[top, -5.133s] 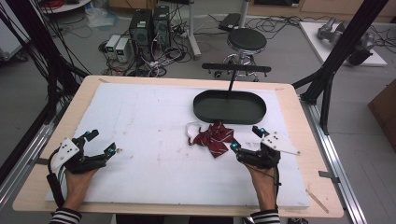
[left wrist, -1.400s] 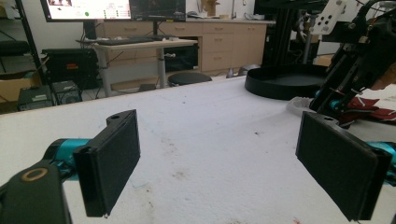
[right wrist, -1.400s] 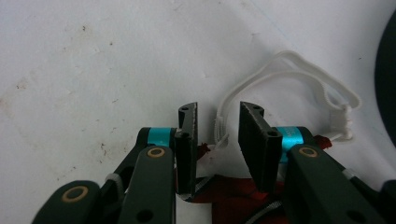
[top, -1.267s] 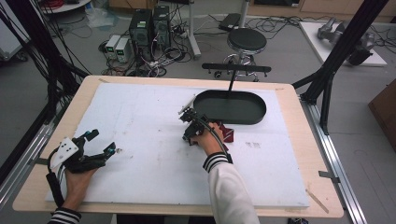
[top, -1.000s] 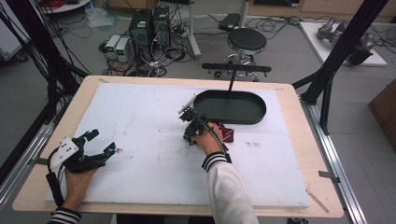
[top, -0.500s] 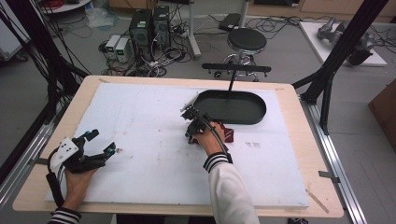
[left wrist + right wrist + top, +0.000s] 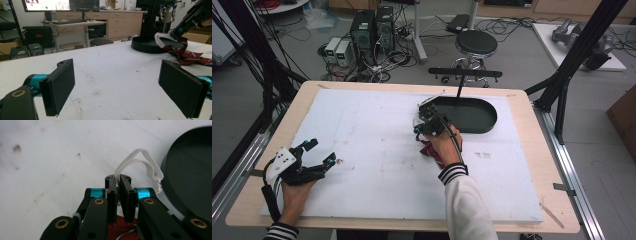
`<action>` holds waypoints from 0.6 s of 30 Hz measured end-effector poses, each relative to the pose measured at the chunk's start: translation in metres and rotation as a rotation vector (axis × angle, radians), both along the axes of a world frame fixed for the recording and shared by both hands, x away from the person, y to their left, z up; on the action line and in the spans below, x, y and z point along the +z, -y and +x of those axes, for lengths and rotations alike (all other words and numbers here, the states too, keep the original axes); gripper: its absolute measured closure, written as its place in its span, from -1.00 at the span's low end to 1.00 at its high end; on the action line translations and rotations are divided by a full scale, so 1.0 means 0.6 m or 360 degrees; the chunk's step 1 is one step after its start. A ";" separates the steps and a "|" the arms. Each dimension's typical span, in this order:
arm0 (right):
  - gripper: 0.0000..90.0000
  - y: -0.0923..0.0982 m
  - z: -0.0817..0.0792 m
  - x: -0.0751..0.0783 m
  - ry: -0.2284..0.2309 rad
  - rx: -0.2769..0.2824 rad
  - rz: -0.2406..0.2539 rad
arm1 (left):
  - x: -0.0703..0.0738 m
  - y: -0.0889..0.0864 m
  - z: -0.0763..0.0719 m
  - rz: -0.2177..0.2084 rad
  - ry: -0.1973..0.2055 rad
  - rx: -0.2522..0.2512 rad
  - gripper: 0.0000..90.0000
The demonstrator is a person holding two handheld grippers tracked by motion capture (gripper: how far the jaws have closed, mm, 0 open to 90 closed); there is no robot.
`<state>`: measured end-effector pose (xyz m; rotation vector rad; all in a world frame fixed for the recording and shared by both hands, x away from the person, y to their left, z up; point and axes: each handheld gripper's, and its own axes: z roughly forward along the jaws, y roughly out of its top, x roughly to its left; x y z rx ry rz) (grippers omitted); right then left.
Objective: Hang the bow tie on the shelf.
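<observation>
Right gripper view: right gripper (image 7: 119, 195) pinching white strap (image 7: 140, 162) of red cloth (image 7: 434, 150); cloth hangs just below jaws, near-left of black tray (image 7: 472, 114). Tray lies just right of gripper, long axis left-right. Left gripper (image 7: 125, 85) spread, empty, well apart at near-left of desk (image 7: 362, 130). Right hand nearer tray.

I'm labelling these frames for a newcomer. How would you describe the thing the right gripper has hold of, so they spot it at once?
On the white table mat, look beside the black oval tray. There the right gripper pinches a dark red cloth by its white loop strap. It is the one soft, crumpled, red thing there.
</observation>
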<state>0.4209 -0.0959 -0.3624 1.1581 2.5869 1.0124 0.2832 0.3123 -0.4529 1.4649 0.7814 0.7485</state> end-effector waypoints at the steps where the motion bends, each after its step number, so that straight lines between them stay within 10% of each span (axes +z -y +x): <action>1: 0.89 0.004 -0.002 0.005 0.0018 -0.0018 0.0026 | 0.000 0.000 0.000 0.0001 0.0000 0.0000 -0.69; 18: 0.89 0.089 -0.022 0.072 0.0426 -0.0293 0.0371 | 0.000 0.001 0.000 0.0000 -0.0002 0.0003 -0.69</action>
